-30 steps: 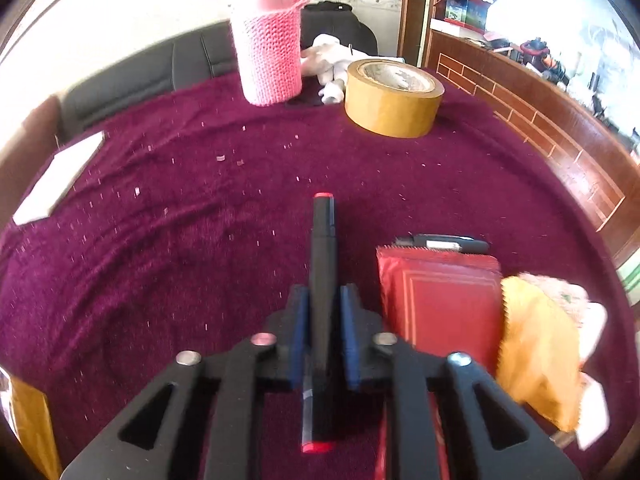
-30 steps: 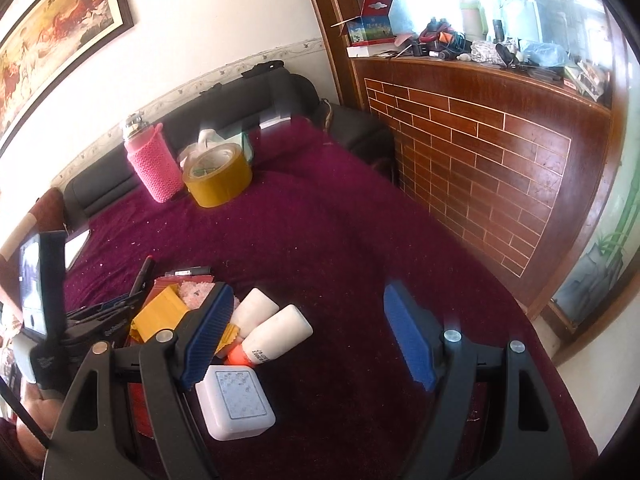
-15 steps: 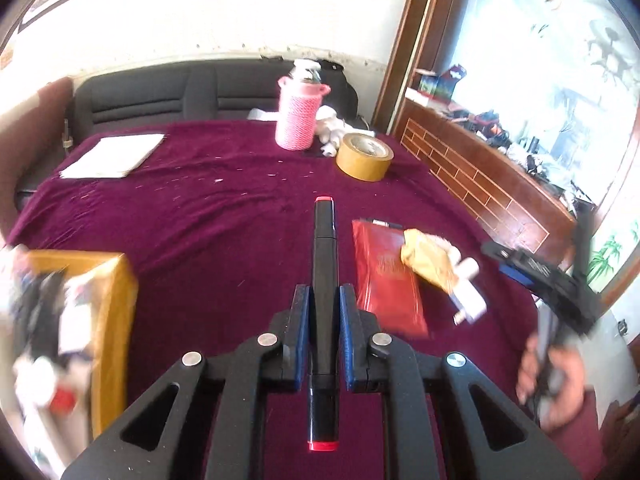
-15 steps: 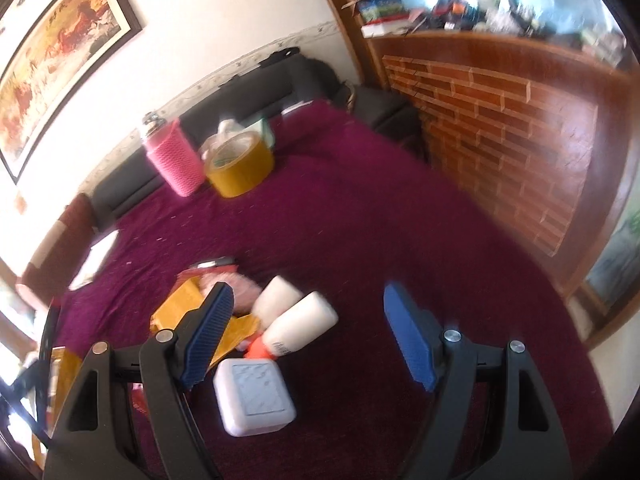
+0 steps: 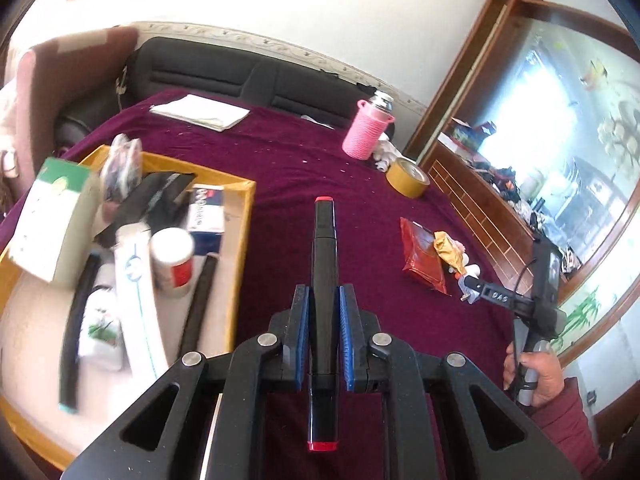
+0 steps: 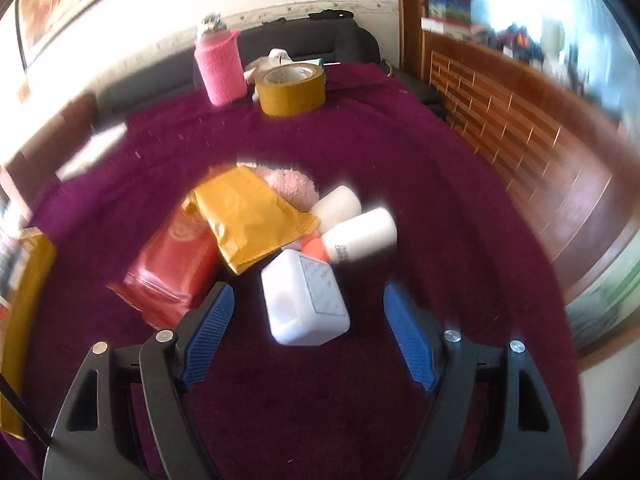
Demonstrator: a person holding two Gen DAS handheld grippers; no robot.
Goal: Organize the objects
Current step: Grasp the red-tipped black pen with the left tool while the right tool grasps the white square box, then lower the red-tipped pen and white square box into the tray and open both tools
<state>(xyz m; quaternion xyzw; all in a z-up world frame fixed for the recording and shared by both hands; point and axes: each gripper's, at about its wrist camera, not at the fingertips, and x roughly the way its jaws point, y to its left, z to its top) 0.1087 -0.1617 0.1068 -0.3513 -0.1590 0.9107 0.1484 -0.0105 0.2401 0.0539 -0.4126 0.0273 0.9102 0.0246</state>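
left gripper (image 5: 323,336) is clamped on a black marker (image 5: 325,280), red at both ends, lengthwise between the blue pads; one tip sticks out ahead, the other end hangs out behind the jaws. marker is off the table, over the maroon tablecloth (image 5: 320,176), just right of the yellow-rimmed tray (image 5: 240,248)

tray contents (blurry): green-and-white box (image 5: 52,220) at the left edge, white bottle with red label (image 5: 173,258), white tube (image 5: 134,304), small blue-and-white carton (image 5: 206,214), black strips, some dark items I can't identify

right gripper (image 6: 308,338) jaws spread wide, nothing gripped. white square container (image 6: 306,300) lies on the cloth between the pads and a bit ahead of them, touching neither. in the left wrist view the right gripper shows at the right edge, held by a hand (image 5: 532,376) in a dark red sleeve

pile just past the container: white bottle with orange neck (image 6: 352,238) lying on its side, second white bottle (image 6: 336,206) behind it, yellow packet (image 6: 248,220) lying over a red foil packet (image 6: 176,264), pink fuzzy thing (image 6: 290,186) at the back. right view is motion-blurred, labels unreadable

far side of table: pink knitted bottle sleeve with metal cap (image 6: 220,68), upright, tape roll (image 6: 290,88) just beside it. folded white paper (image 5: 200,112) at the far left corner. black sofa (image 5: 224,76) behind the table
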